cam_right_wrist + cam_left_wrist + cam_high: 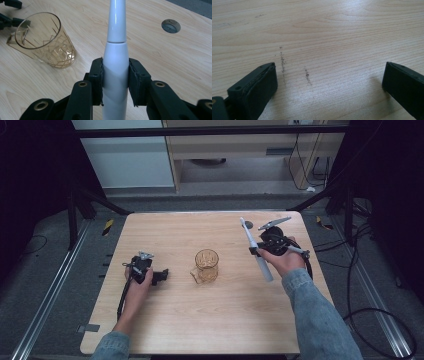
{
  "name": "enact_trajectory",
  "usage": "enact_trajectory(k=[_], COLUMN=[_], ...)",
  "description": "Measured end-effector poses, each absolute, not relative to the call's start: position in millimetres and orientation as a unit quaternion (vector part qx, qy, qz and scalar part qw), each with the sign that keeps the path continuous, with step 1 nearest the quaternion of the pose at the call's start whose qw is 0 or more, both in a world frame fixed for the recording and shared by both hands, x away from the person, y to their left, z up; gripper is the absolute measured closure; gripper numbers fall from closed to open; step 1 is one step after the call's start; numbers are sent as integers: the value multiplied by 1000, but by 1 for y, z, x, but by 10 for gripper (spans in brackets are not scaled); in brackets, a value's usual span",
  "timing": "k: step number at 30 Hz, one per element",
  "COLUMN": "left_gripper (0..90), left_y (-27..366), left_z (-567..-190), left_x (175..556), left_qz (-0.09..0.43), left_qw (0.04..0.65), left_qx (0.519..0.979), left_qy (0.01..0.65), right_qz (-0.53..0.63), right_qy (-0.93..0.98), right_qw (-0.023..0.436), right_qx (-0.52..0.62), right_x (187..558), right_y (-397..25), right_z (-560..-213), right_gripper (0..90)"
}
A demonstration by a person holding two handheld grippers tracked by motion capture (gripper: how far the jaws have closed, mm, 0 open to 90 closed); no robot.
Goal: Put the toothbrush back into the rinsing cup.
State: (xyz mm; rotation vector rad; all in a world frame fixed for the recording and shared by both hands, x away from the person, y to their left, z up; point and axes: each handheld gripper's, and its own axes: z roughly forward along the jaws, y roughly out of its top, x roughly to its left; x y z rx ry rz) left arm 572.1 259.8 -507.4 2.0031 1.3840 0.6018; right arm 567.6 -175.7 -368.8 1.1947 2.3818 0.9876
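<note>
My right gripper [115,82] clamps the white electric toothbrush [116,45] at its thick handle, both pads pressed to its sides; it is held above the right half of the table [200,320], slim end pointing away from me, possibly tilted. Amber glass mug [206,265] stands mid-table. My left gripper [329,85] rests low over bare wood, jaws wide apart, holding nothing.
</note>
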Motion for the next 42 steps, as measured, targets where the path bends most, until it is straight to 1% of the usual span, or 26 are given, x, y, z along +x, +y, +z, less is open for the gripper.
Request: enact_trajectory(k=[16, 26, 42], left_gripper=[0, 0, 0], left_y=[260, 260, 260], left_z=[-507, -507, -508], left_x=[572, 572, 572], left_qz=[228, 228, 228], left_qw=[311, 311, 313], left_qx=[759, 759, 758], left_qy=[525, 525, 525], right_qz=[386, 406, 427], right_qy=[809, 798, 787], right_qw=[175, 178, 197], right_qx=[406, 408, 399], right_x=[578, 583, 586], right_y=[-153, -141, -120], right_z=[-358, -358, -348], right_gripper=[670, 670, 670])
